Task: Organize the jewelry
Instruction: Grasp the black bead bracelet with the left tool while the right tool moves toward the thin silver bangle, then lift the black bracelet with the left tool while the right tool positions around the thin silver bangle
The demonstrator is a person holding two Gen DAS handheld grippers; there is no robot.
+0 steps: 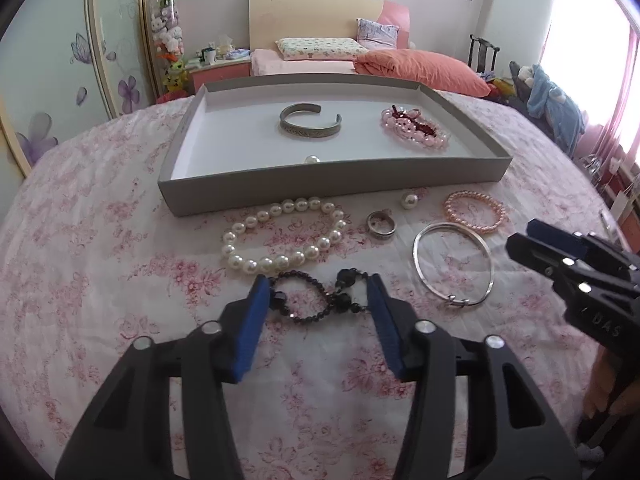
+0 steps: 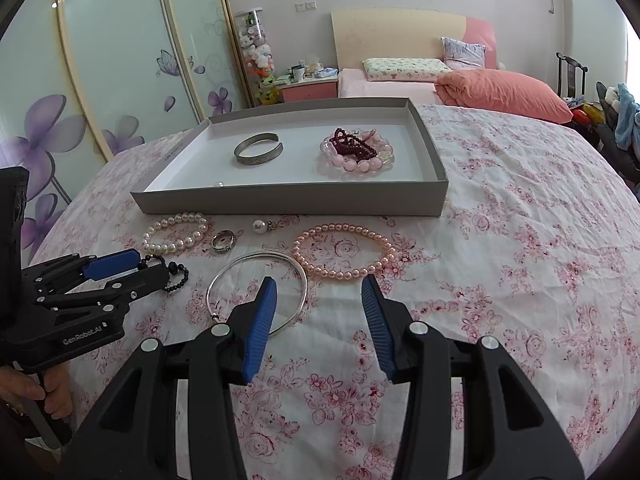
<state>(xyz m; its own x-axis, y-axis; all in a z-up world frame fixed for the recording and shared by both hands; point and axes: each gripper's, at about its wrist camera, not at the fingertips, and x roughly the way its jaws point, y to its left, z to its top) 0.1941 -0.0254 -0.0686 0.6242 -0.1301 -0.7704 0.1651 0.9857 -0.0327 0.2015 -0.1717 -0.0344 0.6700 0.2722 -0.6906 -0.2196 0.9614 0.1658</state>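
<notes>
A black bead bracelet (image 1: 340, 304) lies twisted on the floral bedspread between the pads of my left gripper (image 1: 318, 284), which touch both of its ends. My right gripper (image 2: 318, 280) hovers open and holds nothing; it is over the near edge of a thin silver bangle (image 2: 256, 258), with a pink pearl bracelet (image 2: 340, 274) just beyond. A white pearl bracelet (image 1: 280, 262), a dark ring (image 1: 381, 224) and a loose pearl (image 1: 409, 201) lie in front of the grey tray (image 1: 332, 190). Inside it are a silver cuff (image 1: 310, 124), pink and dark red beads (image 1: 414, 128) and a small pearl (image 1: 311, 159).
The pink floral bedspread (image 2: 500, 240) spreads wide to the right of the tray. A hand (image 2: 48, 396) holds the left gripper's (image 2: 154, 266) handle at the left edge. A second bed with an orange duvet (image 2: 504, 92) and a wardrobe (image 2: 100, 60) stand behind.
</notes>
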